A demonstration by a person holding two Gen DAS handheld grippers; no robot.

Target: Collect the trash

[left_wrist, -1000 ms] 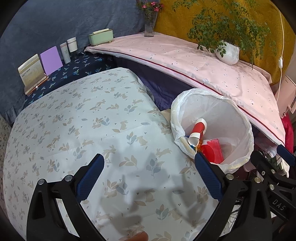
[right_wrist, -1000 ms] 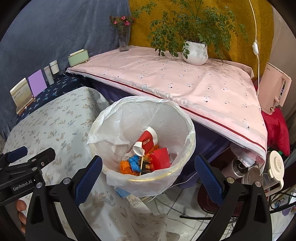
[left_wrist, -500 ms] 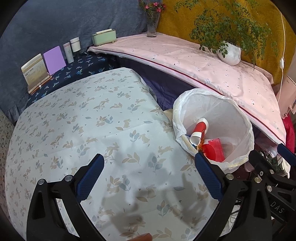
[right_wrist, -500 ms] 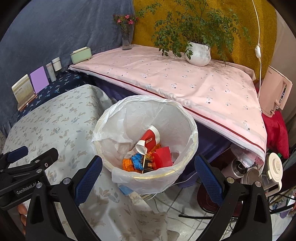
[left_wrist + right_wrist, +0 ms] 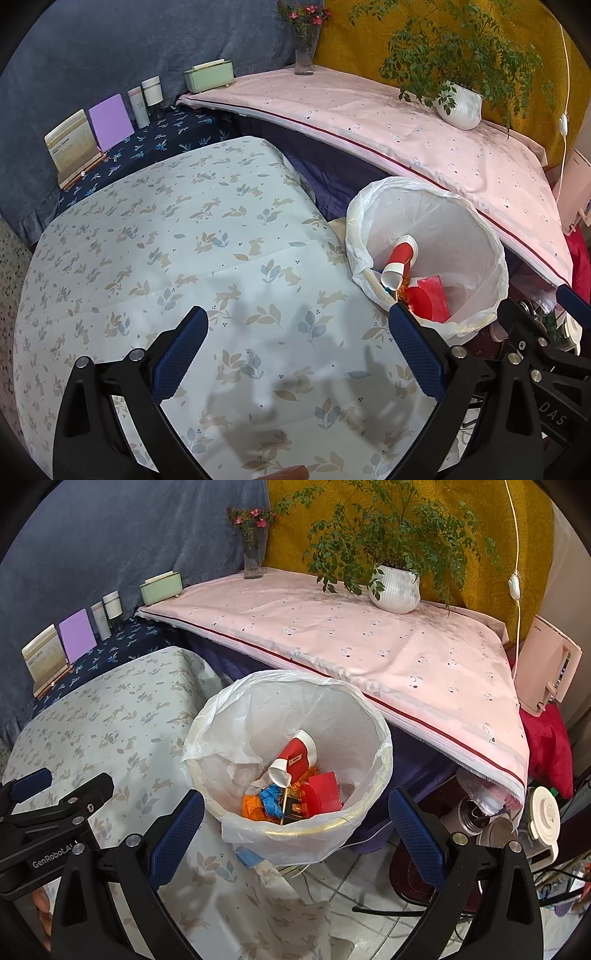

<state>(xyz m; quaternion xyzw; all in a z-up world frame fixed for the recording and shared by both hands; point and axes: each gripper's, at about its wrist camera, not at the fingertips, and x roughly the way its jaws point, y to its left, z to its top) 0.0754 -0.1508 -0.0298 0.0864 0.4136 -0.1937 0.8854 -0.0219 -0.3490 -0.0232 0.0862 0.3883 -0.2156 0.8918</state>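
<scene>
Probably a home: cloth-covered tables (image 5: 229, 236), a potted plant (image 5: 395, 587), a flower vase (image 5: 253, 559) and a lined wastebasket (image 5: 369, 709).

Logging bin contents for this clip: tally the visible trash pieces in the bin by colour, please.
Red and white paper cup: 1
Red box: 1
Orange wrapper: 1
Blue wrapper: 1
Total: 4 visible; more may lie underneath.
</scene>
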